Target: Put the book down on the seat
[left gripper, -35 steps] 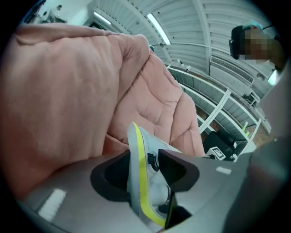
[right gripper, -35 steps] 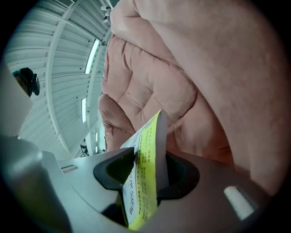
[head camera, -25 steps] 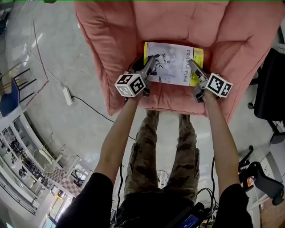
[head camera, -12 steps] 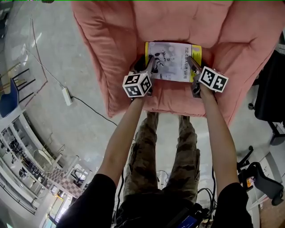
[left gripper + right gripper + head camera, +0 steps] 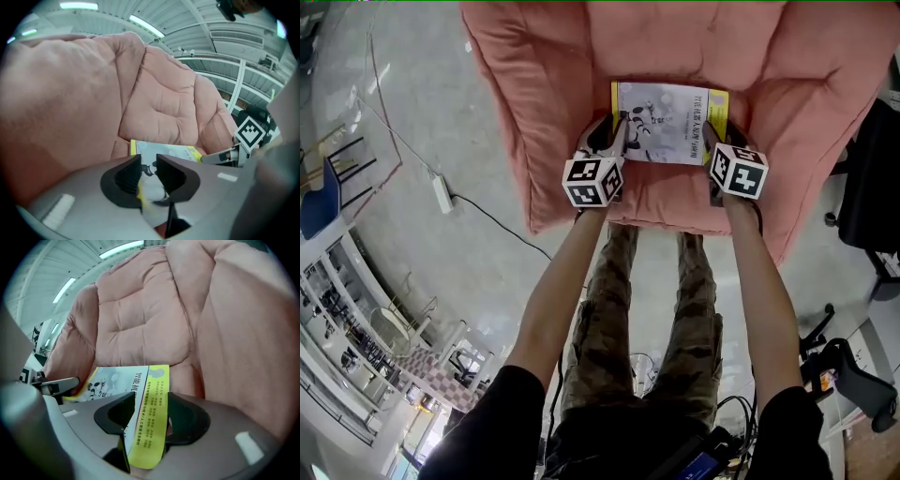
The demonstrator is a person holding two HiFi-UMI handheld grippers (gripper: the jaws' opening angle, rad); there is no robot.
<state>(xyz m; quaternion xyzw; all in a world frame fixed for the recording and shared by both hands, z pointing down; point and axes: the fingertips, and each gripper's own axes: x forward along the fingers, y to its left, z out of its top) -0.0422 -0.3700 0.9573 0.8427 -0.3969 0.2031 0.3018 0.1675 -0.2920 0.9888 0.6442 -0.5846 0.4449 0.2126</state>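
**Book** [image 5: 670, 124]: lying flat on the pink seat [image 5: 666, 202], far edge against the backrest.

**Left gripper** [image 5: 617, 136]: we are finding its jaws narrow, having just been closing, with the near corner between them but not plainly pinched.

**Right gripper** [image 5: 709, 141]: its jaws are standing wide, having just eased inward, with the yellow edge strip loose between them.

**Hazard:** we are judging that the narrowing left jaws may snag the cover on withdrawal and drag the book forward off the cushion.
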